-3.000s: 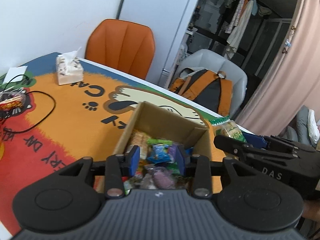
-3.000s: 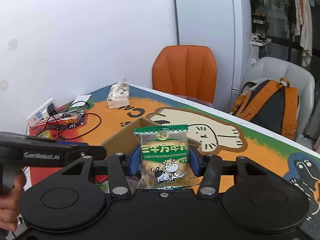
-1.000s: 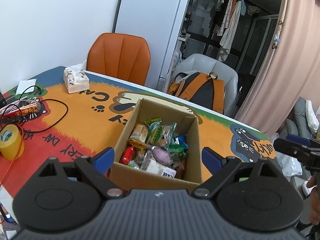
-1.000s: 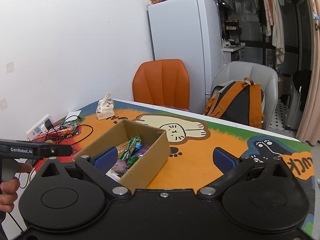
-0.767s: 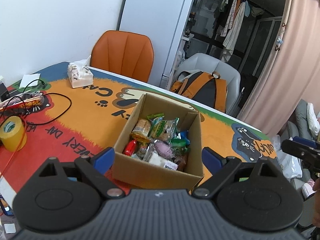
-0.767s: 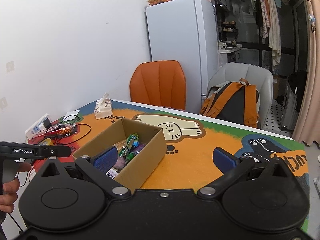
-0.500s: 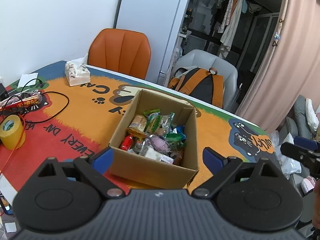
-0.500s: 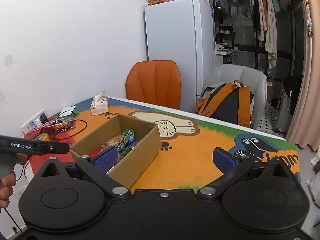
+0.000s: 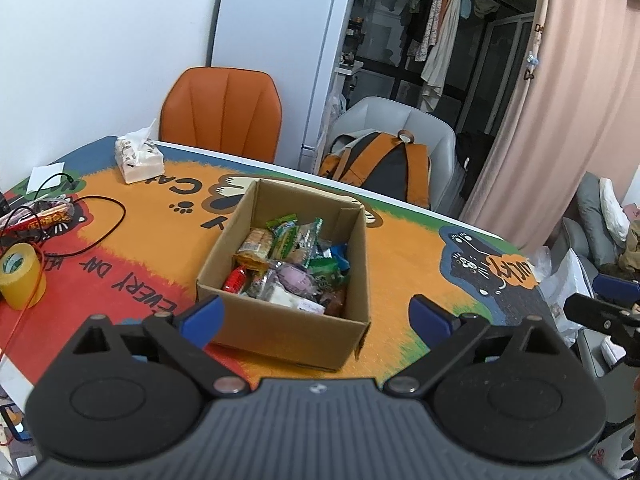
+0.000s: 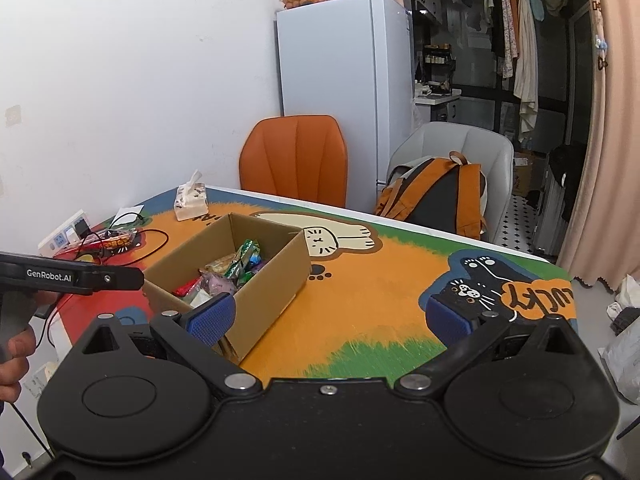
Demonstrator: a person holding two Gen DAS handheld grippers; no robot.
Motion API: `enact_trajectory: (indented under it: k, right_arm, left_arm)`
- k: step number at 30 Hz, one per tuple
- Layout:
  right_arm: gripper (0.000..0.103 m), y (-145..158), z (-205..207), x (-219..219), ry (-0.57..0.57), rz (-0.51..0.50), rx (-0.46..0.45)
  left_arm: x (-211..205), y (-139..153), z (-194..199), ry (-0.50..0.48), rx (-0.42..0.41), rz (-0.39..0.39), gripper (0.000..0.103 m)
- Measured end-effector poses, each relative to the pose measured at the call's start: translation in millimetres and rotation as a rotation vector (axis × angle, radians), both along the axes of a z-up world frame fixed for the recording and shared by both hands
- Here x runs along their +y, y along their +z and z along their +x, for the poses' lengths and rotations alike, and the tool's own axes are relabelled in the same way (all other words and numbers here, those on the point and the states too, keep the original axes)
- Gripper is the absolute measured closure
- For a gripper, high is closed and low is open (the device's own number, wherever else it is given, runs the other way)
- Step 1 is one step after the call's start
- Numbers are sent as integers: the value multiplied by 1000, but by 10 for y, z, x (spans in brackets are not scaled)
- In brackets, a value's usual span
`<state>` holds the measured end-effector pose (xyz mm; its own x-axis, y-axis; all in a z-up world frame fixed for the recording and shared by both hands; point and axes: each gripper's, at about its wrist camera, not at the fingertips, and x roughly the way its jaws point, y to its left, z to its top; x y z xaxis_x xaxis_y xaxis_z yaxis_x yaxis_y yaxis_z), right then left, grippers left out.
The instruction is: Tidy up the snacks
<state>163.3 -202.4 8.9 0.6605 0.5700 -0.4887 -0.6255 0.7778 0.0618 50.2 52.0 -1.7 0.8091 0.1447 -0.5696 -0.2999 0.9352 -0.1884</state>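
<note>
A brown cardboard box [image 9: 288,332] stands on the cat-print tablecloth and holds several snack packets [image 9: 292,268], among them a green-and-white packet [image 9: 294,236] and a red one [image 9: 236,280]. The box also shows in the right wrist view [image 10: 272,284], with the packets [image 10: 224,276] inside. My left gripper [image 9: 316,316] is open and empty, held back from the box's near wall. My right gripper [image 10: 328,318] is open and empty, to the right of the box and back from it.
A tissue pack [image 9: 138,160], black cables [image 9: 100,224] with a red snack bar [image 9: 44,220] and a yellow tape roll [image 9: 20,276] lie at the left. An orange chair [image 9: 224,116] and a grey chair with an orange backpack [image 9: 384,168] stand behind the table. A power strip [image 10: 64,236] lies at the wall.
Three seconds ago the right gripper held a green packet and the left was shut over the box. Both are now open, empty and drawn back from the box.
</note>
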Motion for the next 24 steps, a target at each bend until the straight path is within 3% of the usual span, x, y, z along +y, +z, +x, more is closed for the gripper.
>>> enact_trajectory:
  k: [24]
  right_arm:
    - [0, 25, -137, -94, -1, 34, 3]
  left_arm:
    - [-77, 19, -217, 3, -3, 9, 4]
